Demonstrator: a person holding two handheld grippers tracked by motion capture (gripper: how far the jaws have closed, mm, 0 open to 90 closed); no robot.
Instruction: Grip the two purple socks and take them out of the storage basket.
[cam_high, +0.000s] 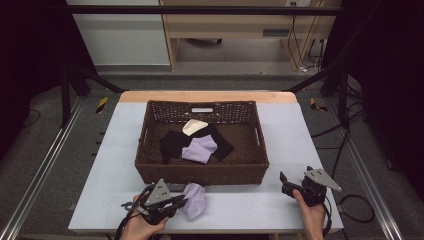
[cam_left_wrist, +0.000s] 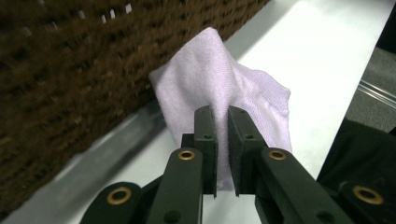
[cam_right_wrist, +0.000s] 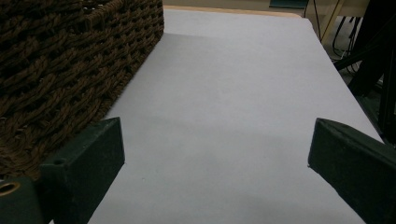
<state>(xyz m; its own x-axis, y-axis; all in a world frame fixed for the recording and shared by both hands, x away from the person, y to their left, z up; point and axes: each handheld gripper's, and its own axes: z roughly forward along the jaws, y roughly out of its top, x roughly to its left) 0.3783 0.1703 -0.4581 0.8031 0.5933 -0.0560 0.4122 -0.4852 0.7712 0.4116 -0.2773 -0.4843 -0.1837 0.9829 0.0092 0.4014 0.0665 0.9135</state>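
While the left tool (cam_left_wrist: 222, 154) was clenched on a lilac sock (cam_left_wrist: 219, 93), the sock was held at the near edge of the surface (cam_high: 240, 202), just before the basket (cam_high: 150, 172). It was judged light, soft and limp, best pinched at a bunched fold, as gripped. To the right, the right tool (cam_high: 295, 186) was held released over bare surface. Farther off, in the basket, one lilac piece (cam_high: 201, 148), one cream piece (cam_high: 194, 126) and dark fabric (cam_high: 172, 142), of uncertain count, were seen.
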